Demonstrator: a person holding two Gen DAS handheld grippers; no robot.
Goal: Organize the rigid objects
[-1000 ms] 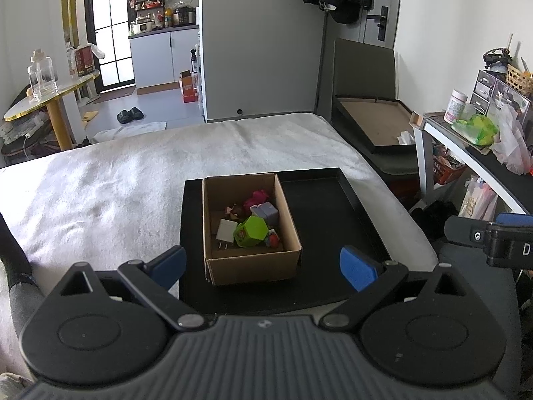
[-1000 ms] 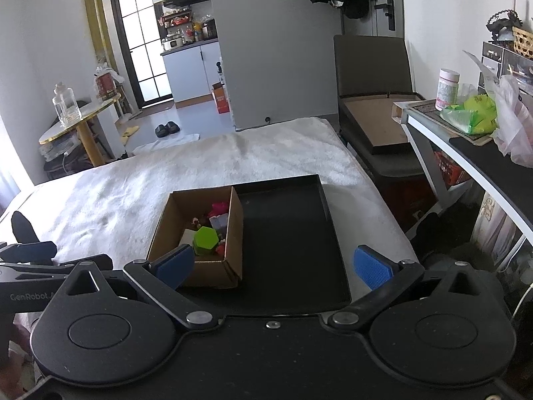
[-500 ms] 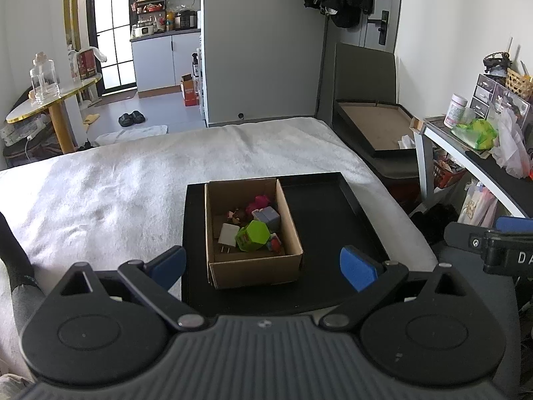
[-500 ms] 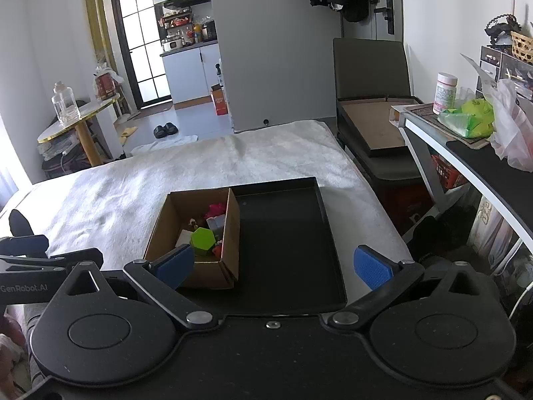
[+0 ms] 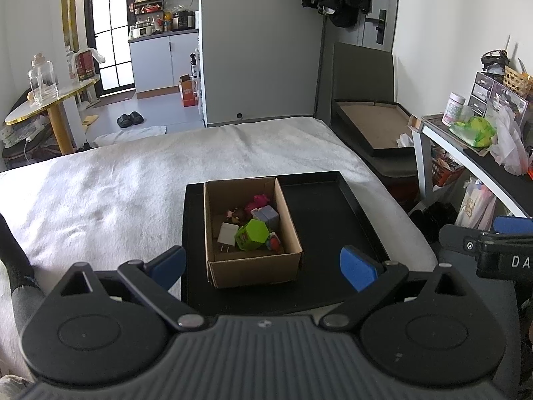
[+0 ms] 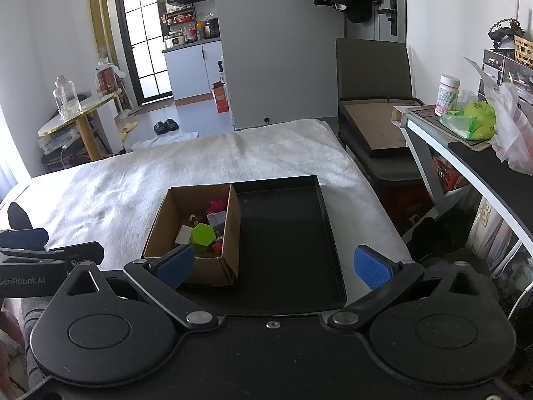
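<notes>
A black tray (image 5: 333, 220) lies on a bed covered with a white blanket (image 5: 116, 193), and an open cardboard box (image 5: 253, 266) sits in the tray's left half. Inside the box lie a green hexagonal block (image 5: 252, 234), a white plug adapter (image 5: 226, 233), a grey cube (image 5: 266, 216) and a pink toy (image 5: 258, 200), packed close together. The left tongs (image 5: 263, 265) hang spread wide and empty before the box's near wall. The right tongs (image 6: 273, 265) are likewise released, holding nothing, near the tray's front edge.
</notes>
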